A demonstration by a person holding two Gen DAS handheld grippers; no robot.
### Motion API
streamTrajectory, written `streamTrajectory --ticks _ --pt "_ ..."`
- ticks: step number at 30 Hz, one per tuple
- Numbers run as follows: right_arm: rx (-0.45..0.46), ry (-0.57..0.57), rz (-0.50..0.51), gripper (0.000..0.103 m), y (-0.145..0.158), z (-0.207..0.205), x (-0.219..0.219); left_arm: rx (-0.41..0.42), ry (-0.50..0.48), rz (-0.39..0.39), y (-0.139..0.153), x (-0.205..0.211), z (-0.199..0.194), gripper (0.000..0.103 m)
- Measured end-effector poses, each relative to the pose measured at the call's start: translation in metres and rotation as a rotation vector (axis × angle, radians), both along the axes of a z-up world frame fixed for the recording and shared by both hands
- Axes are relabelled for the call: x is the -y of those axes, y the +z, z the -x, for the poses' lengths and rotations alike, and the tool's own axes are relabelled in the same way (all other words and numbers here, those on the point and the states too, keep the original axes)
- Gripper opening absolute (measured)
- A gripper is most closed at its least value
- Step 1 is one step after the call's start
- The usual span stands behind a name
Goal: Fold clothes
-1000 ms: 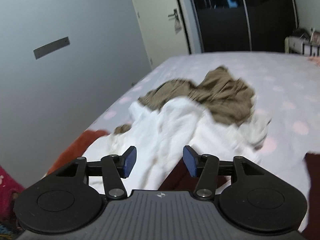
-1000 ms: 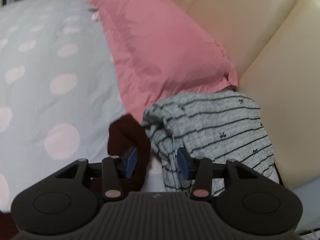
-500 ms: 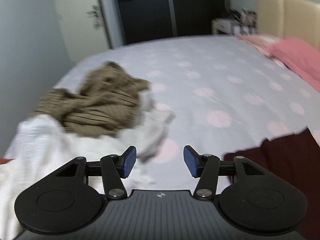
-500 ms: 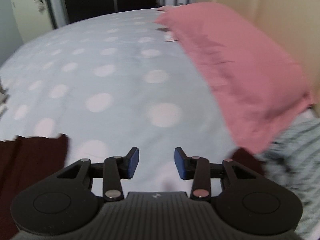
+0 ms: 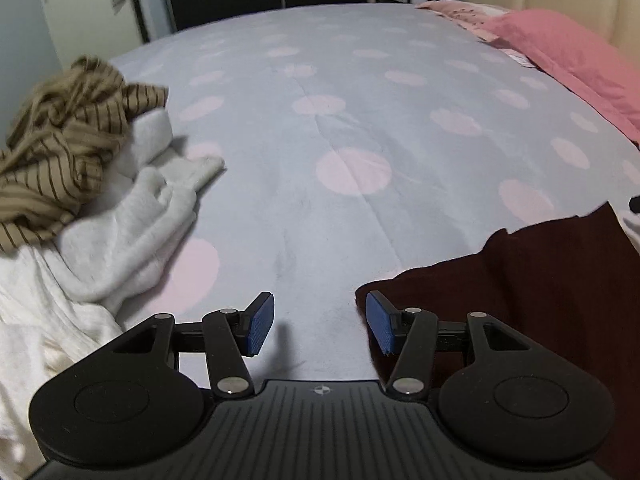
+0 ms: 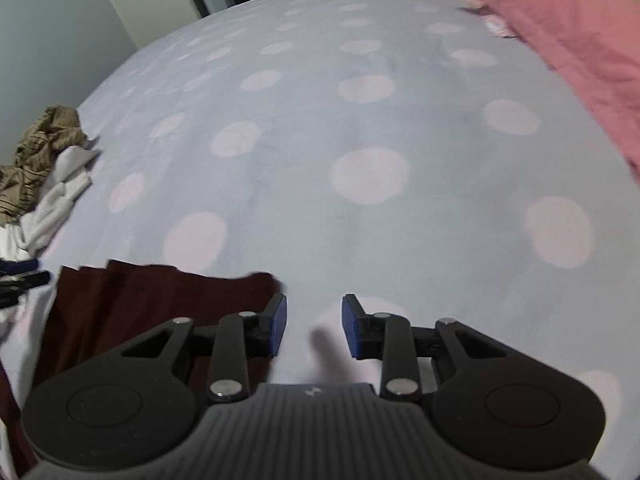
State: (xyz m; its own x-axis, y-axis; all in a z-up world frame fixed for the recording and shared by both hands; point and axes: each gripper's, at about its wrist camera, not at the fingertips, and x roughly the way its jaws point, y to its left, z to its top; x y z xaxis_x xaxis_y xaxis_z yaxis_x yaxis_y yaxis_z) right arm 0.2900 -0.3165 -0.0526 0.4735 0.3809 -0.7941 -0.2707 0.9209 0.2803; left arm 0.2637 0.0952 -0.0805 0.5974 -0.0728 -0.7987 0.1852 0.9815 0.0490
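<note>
Left gripper (image 5: 320,326) is held wide apart over bare bedspread (image 5: 360,100), nothing between the pads. Right gripper (image 6: 314,326) is narrower, jaws closing, nothing caught. A dark maroon garment (image 5: 540,300) is spread flat along the bed's near edge, its corners just beside each tool; folding looks not yet begun. A crumpled heap is left at the left edge: brown striped garment (image 5: 60,148) on white fleecy clothes (image 5: 120,232). Pink pillow (image 5: 572,56) is seen at the right edge
</note>
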Motion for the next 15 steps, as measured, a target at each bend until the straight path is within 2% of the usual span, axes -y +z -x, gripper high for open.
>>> streamTrajectory --ticks 3,5,7,8,9,11,13,14,15 --pt "-0.024 0.013 -0.037 0.034 -0.011 -0.009 -0.011 -0.044 -0.019 0.036 -0.009 0.005 -0.003 0.048" --pt "-0.035 0.025 -0.038 0.034 -0.017 -0.014 -0.019 -0.059 -0.025 0.035 -0.014 0.009 -0.004 0.041" --pt "-0.044 0.031 -0.037 0.034 -0.024 -0.019 -0.026 -0.061 -0.023 0.042 -0.017 0.011 -0.004 0.038" --pt "-0.049 0.030 -0.042 0.034 -0.025 -0.019 -0.026 -0.061 -0.018 0.055 -0.016 0.011 -0.006 0.032" --pt "-0.056 0.029 -0.052 0.033 -0.028 -0.020 -0.028 -0.062 -0.013 0.069 -0.015 0.011 -0.007 0.029" --pt "-0.065 0.040 -0.079 0.017 -0.030 -0.020 -0.029 -0.061 -0.007 0.110 -0.012 0.011 -0.009 0.016" --pt "-0.064 0.057 -0.099 0.012 -0.029 -0.019 -0.033 -0.052 -0.014 0.123 -0.007 0.011 -0.007 0.007" --pt "-0.051 0.065 -0.094 0.007 -0.025 -0.018 -0.033 -0.040 -0.016 0.115 -0.002 0.011 -0.006 0.006" --pt "-0.039 0.072 -0.090 0.007 -0.022 -0.017 -0.033 -0.027 -0.014 0.117 0.003 0.009 -0.004 0.005"
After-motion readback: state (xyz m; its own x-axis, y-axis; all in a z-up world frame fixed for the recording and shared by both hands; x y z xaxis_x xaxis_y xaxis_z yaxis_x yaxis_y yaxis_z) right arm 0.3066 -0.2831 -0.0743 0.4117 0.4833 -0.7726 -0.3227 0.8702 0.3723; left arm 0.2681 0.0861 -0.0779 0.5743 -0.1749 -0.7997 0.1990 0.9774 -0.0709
